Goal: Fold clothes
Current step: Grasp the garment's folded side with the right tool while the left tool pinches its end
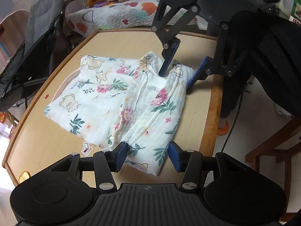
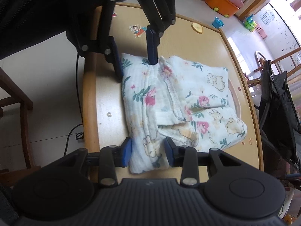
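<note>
A white muslin garment (image 1: 94, 101) (image 2: 207, 98) printed with pink flowers and bears lies partly folded on the round-cornered wooden table (image 1: 47, 141) (image 2: 112, 103). One side of it is doubled over into a thick band along the table's edge. My left gripper (image 1: 147, 156) (image 2: 136, 69) holds one end of that band, both blue pads against the cloth. My right gripper (image 2: 148, 154) (image 1: 176, 81) holds the opposite end: one finger presses into the fold and the other sits at the cloth's outer edge. The two grippers face each other across the garment.
A grey folding chair (image 1: 37, 37) (image 2: 278, 113) stands beside the table, and a heart-patterned quilt (image 1: 116, 13) lies beyond it. A wooden chair (image 1: 272, 146) and a black cable (image 2: 75, 131) are on the floor by the table's edge. An orange toy bin (image 2: 222, 3) stands further off.
</note>
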`<state>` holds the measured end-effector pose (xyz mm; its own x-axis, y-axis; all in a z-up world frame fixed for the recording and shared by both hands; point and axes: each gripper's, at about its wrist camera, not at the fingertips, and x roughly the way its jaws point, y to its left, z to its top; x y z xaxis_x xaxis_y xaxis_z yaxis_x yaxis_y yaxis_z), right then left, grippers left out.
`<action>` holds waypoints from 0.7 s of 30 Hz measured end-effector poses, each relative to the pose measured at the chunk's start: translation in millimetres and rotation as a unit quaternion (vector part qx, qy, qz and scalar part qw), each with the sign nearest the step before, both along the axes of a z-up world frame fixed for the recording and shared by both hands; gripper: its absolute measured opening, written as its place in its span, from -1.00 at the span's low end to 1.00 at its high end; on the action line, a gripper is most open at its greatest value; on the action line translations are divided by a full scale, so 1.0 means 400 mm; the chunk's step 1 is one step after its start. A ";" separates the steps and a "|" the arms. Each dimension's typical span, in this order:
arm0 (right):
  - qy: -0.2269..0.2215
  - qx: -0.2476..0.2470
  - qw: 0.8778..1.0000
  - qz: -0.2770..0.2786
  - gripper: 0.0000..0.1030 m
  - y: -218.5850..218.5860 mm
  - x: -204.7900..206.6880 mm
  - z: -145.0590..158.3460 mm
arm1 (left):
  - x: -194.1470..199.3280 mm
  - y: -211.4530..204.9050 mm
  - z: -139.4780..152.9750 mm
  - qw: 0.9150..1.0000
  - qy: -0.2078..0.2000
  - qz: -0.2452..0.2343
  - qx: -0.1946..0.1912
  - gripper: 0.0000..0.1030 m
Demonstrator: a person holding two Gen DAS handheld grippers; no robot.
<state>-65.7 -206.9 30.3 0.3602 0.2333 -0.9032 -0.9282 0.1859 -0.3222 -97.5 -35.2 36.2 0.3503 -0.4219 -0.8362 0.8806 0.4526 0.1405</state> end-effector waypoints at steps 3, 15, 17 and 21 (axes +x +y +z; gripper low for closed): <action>0.006 0.004 1.000 -0.007 -0.29 -0.003 0.006 -0.002 | 0.004 0.000 -0.001 1.000 0.007 0.004 -0.003 -0.08; 0.065 0.016 0.997 -0.043 -0.81 0.006 0.066 0.002 | 0.034 -0.005 -0.006 0.999 0.033 0.024 -0.008 -0.49; 0.073 0.023 0.996 -0.053 -0.83 0.002 0.073 0.003 | 0.037 -0.006 -0.007 0.999 0.034 0.029 -0.008 -0.53; 0.093 0.039 0.992 -0.075 -0.85 -0.011 0.081 0.009 | 0.048 -0.006 -0.007 0.998 0.047 0.042 -0.014 -0.65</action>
